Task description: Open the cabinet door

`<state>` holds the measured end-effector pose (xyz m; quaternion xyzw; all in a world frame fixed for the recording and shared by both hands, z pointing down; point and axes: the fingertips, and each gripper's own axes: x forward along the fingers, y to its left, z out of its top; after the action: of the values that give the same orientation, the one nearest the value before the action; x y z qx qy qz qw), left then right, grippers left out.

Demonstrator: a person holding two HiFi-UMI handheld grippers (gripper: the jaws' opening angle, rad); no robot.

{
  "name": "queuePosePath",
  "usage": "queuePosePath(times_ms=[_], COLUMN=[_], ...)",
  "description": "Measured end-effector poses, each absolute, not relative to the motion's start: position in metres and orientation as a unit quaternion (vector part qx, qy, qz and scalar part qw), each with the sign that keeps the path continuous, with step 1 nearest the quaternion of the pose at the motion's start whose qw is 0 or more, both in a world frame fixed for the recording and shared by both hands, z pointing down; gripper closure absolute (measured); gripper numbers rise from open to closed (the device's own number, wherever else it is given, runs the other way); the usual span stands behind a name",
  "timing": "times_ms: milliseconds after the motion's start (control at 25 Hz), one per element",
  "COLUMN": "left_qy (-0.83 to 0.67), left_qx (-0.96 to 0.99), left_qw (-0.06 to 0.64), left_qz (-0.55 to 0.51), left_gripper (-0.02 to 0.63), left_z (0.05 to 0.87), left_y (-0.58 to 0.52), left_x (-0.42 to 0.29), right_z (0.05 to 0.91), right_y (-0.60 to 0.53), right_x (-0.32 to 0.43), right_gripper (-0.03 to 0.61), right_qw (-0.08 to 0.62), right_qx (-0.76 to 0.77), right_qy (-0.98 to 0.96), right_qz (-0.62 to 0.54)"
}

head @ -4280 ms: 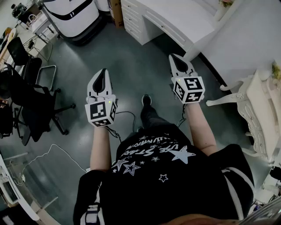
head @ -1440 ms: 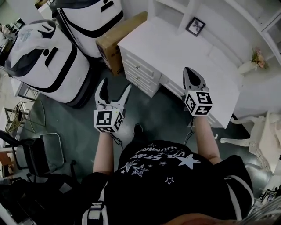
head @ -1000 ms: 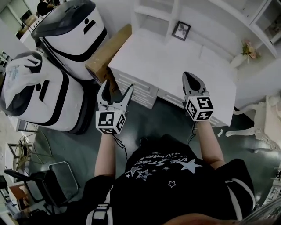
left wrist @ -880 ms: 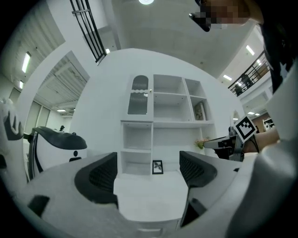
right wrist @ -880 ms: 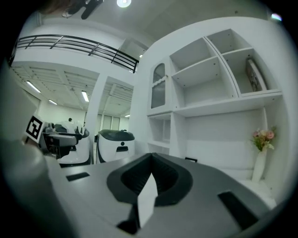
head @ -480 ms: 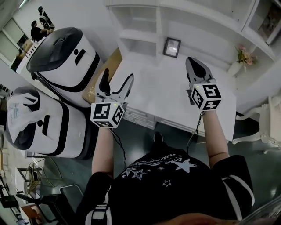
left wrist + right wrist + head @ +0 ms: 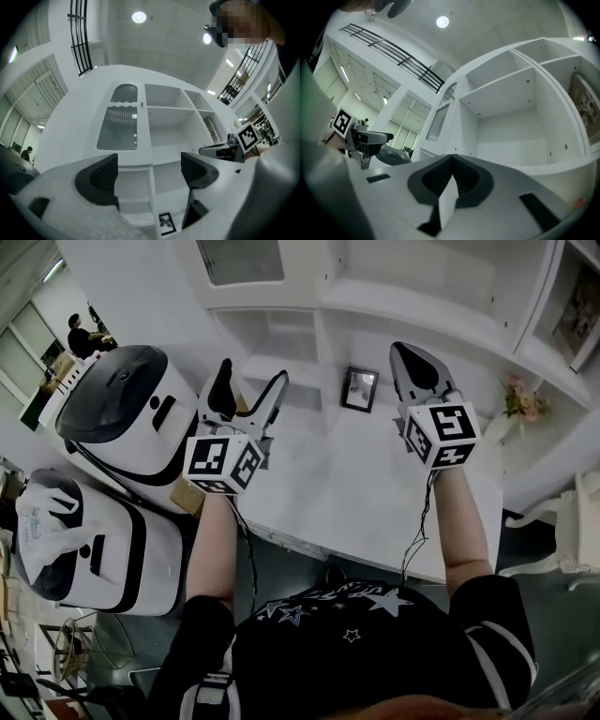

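Approach to the closed cabinet door, with no contact yet.

The white cabinet door with a ribbed glass pane [image 7: 119,127] sits shut in the top of the white shelf unit [image 7: 169,123]. It is at 12 o'clock from the left gripper [image 7: 147,172] in the head view and at 11 o'clock above the jaw gap in the left gripper view, well apart from both tools. The left gripper's 2 jaws are spread wide with nothing between them. The right gripper [image 7: 452,180] has its jaws pressed together on nothing and hangs over the white desk top [image 7: 361,502] at 3 o'clock of the small black-framed picture [image 7: 358,388]. This looks like the reach step. Next, the left gripper probably has to rise toward 12 o'clock, find the door's free edge or knob, pinch it and pull outward.
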<state>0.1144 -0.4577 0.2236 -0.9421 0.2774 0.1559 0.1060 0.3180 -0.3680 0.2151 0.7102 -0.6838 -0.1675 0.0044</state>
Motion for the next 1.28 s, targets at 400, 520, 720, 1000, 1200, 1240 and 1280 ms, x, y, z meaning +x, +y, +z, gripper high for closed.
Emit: queuePosePath(times_ms=[400,520,720,1000,1200,1240,1280], left_qy=[0.283,0.285,0.275,0.267,0.255,0.256,0.259], left_qx=[-0.924,-0.919,-0.913,-0.905,-0.897,-0.895,-0.893], left_qw=[0.147,0.153,0.171,0.212,0.217,0.22,0.223], left_qz=[0.212,0.226,0.249,0.255,0.287,0.291,0.294], left_gripper=[0.196,0.209,0.241,0.327,0.342,0.345,0.358], left_z=[0.125,0.101,0.056,-0.007,-0.053,-0.061,-0.068], left_y=[-0.491,-0.498,-0.511,-0.525,-0.529,-0.53,-0.531], left_x=[0.17,0.179,0.192,0.219,0.223,0.224,0.224], right_z=[0.135,0.119,0.092,0.055,0.025,0.021,0.017], right_y=[-0.402,-0.407,-0.408,-0.413,-0.415,-0.415,-0.416], right_x=[0.343,0.348,0.345,0.344,0.34,0.341,0.342], right_gripper=[0.574,0.574,0.574,0.574,0.574,0.574,0.574], right_qw=[0.006,0.0,0.004,0.018,0.015,0.014,0.012], right_qx=[0.701,0.703,0.706,0.716,0.715,0.716,0.716], right_qy=[-0.68,-0.677,-0.663,-0.632,-0.621,-0.618,-0.617], right_qz=[-0.217,-0.218,-0.247,-0.295,-0.321,-0.324,-0.327])
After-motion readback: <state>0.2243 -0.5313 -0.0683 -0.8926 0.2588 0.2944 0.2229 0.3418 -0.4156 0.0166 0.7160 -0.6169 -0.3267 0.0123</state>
